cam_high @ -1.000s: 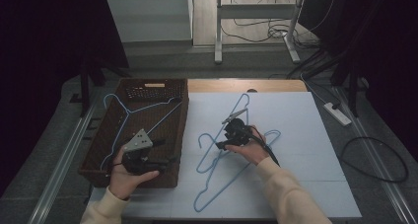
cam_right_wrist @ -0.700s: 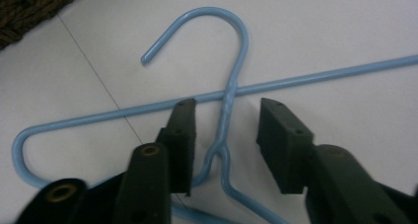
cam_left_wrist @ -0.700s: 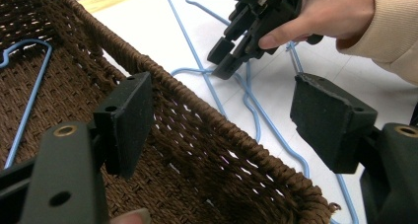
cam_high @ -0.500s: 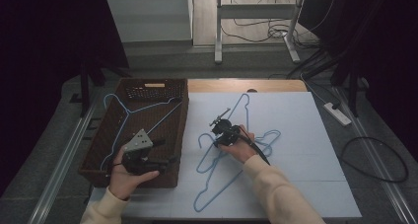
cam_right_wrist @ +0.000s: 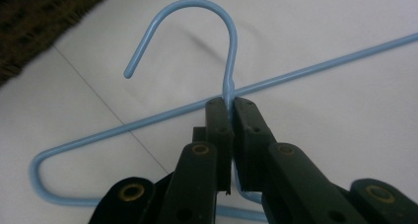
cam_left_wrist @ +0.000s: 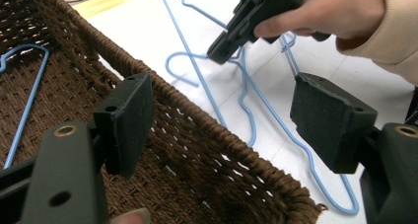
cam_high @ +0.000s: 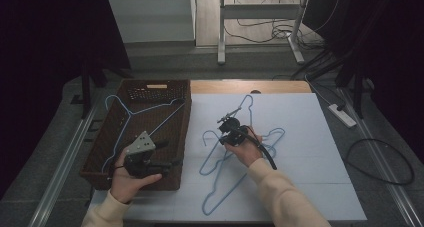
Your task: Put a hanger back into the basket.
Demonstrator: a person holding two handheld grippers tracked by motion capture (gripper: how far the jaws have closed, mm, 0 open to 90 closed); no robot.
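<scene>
A blue wire hanger (cam_right_wrist: 229,61) is clamped at the neck, just below its hook, by the right gripper (cam_right_wrist: 230,105), whose jaws have just been closing onto it, as seen in the right gripper view. The hanger's lower part is cut off there behind the black jaws. In the high view the same hanger (cam_high: 206,137) is seen near the middle of the white tabletop (cam_high: 310,137), tangled with other blue hangers (cam_high: 235,177) that reach toward the near edge; how many lie in the pile cannot be made out, and where one wire ends and the next begins is hard to tell. The right gripper (cam_high: 231,128) is partly covered by the hand holding it.

The left gripper (cam_high: 165,154) is held over the near right corner of the brown wicker basket (cam_high: 102,152), at the tabletop's left edge, its jaws spread wide with nothing between them. In the left gripper view the basket's woven rim (cam_left_wrist: 207,120) is seen between the jaws, and another blue hanger (cam_left_wrist: 27,93) inside the basket is cut off at the frame's left. That hanger (cam_high: 131,118) is shown whole from above.
</scene>
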